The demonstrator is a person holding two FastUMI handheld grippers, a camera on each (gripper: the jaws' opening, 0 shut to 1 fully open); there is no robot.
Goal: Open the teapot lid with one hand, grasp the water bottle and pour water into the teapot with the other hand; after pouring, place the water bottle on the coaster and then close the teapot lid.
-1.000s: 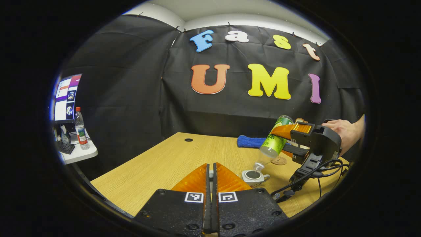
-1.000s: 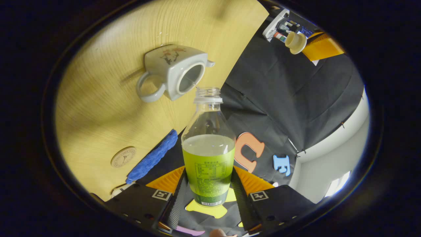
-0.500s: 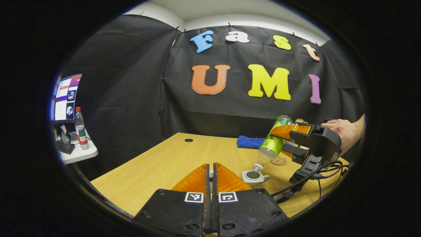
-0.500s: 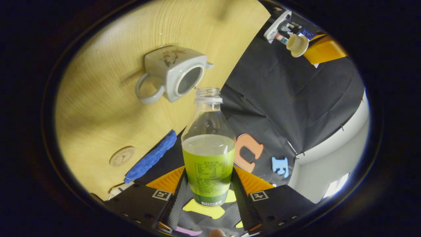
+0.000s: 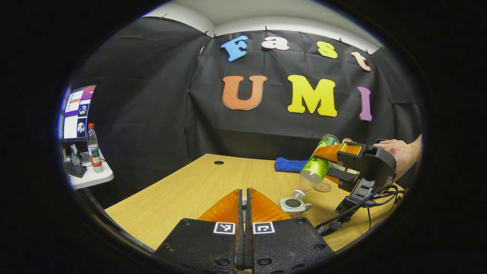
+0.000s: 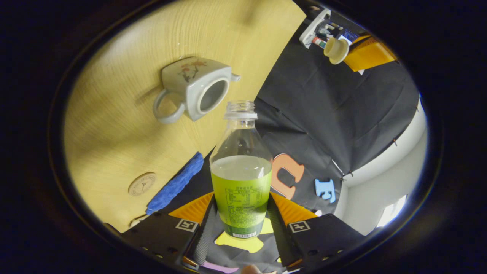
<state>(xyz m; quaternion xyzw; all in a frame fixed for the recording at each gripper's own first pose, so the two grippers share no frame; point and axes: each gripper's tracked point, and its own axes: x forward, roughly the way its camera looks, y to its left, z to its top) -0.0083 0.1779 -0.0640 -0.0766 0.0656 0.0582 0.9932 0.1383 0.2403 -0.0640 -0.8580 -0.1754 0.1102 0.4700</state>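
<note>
Water bottle [image 6: 241, 171] clamped in right tool [image 6: 240, 213], mouth over teapot [image 6: 198, 89].

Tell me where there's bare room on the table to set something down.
Free: the wide stretch of table from the small hole forward to the near edge, left of the teapot. Crowded: the right side, where teapot, coaster, blue cloth, tilted bottle and right gripper cluster.

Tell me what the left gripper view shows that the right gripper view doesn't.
Left gripper view: the table's cable hole and the cables trailing from the right claw. Right gripper view: the teapot lid in the left claw, and the flower painted on the teapot. Both: the tilted water bottle, open teapot, coaster, blue cloth and wooden table.
</note>
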